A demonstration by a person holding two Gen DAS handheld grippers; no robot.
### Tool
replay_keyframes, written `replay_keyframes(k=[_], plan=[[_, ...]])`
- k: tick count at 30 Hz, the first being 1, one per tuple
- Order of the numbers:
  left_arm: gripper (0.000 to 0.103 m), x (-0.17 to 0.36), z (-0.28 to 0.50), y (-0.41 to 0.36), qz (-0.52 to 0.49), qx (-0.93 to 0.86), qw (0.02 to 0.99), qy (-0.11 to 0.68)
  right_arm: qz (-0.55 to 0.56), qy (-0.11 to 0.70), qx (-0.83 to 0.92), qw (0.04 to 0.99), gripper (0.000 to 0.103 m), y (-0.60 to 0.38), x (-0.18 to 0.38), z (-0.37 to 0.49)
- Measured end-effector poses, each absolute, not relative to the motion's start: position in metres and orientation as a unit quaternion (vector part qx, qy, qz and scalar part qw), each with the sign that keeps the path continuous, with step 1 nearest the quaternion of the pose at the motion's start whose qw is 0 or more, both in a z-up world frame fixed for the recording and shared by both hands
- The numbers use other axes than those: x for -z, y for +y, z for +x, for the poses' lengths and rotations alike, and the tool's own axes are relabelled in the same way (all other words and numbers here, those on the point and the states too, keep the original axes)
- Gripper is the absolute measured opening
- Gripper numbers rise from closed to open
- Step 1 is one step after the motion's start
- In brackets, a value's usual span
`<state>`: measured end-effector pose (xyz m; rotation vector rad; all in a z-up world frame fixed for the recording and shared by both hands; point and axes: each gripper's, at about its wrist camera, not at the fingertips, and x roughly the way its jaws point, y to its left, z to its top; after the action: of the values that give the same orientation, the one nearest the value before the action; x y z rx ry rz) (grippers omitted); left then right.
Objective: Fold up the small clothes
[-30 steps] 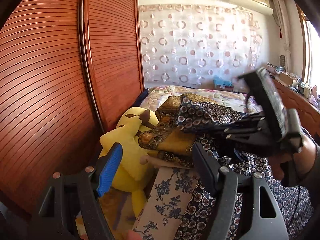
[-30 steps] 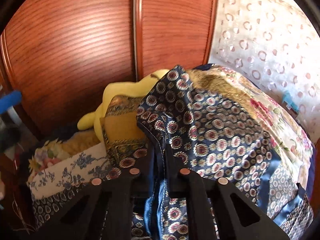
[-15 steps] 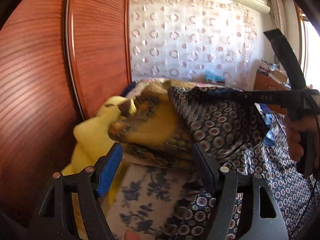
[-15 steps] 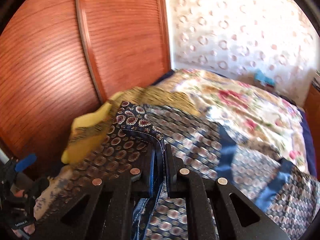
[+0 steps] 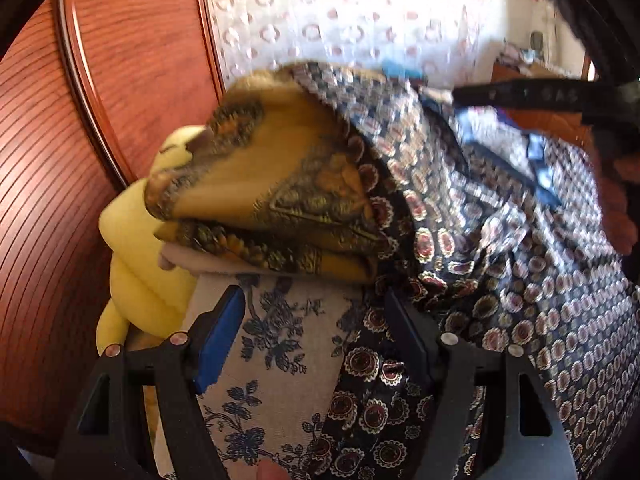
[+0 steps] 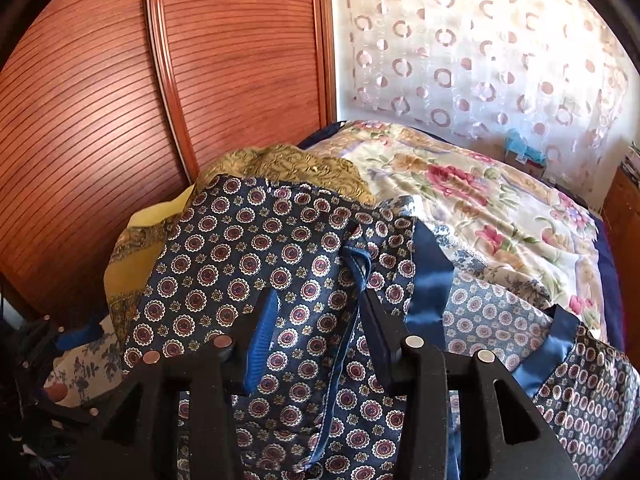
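Observation:
A navy garment with round medallion prints (image 6: 240, 272) lies spread on the bed, its blue satin trim (image 6: 430, 280) showing. My right gripper (image 6: 320, 312) hovers over it with jaws opening; the cloth lies between the fingers and the pads no longer press it. In the left wrist view the same navy garment (image 5: 460, 248) drapes to the right. My left gripper (image 5: 316, 340) stands open above a cream cloth with blue flowers (image 5: 276, 356), holding nothing. A folded mustard paisley cloth (image 5: 280, 192) sits just beyond its fingertips. The right gripper's black body (image 5: 540, 94) crosses the upper right.
A yellow plush toy (image 5: 136, 240) lies against the ribbed wooden wardrobe doors (image 6: 100, 100) on the left. A floral bedspread (image 6: 480, 200) covers the far bed, with a circle-patterned curtain (image 6: 480, 40) behind. A person's hand (image 5: 620, 208) shows at the right edge.
My right gripper's jaws have parted, letting go of the navy garment's edge, which now lies flat. My left gripper has come down closer to the mustard cloth and flowered cloth.

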<state>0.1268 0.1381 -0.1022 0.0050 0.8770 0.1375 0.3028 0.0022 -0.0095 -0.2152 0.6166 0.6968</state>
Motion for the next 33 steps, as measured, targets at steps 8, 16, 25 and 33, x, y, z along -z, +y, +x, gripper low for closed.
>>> replay_keyframes(k=[8,16,25,33], plan=[[0.081,0.107,0.128,0.152,-0.041,-0.064,0.895,0.44,-0.106,0.277,-0.343,0.892,0.044,-0.022,-0.004,0.277],[0.088,0.113,0.129,0.153,-0.047,-0.074,0.892,0.442,-0.079,0.27,-0.317,0.906,0.044,-0.069,-0.009,0.241],[0.088,0.112,0.128,0.157,-0.058,-0.068,0.896,0.436,-0.066,0.241,-0.279,0.927,0.064,-0.126,-0.021,0.181],[0.088,0.074,0.113,0.151,-0.021,-0.096,0.928,0.359,-0.062,0.228,-0.243,0.941,0.072,-0.17,-0.017,0.136]])
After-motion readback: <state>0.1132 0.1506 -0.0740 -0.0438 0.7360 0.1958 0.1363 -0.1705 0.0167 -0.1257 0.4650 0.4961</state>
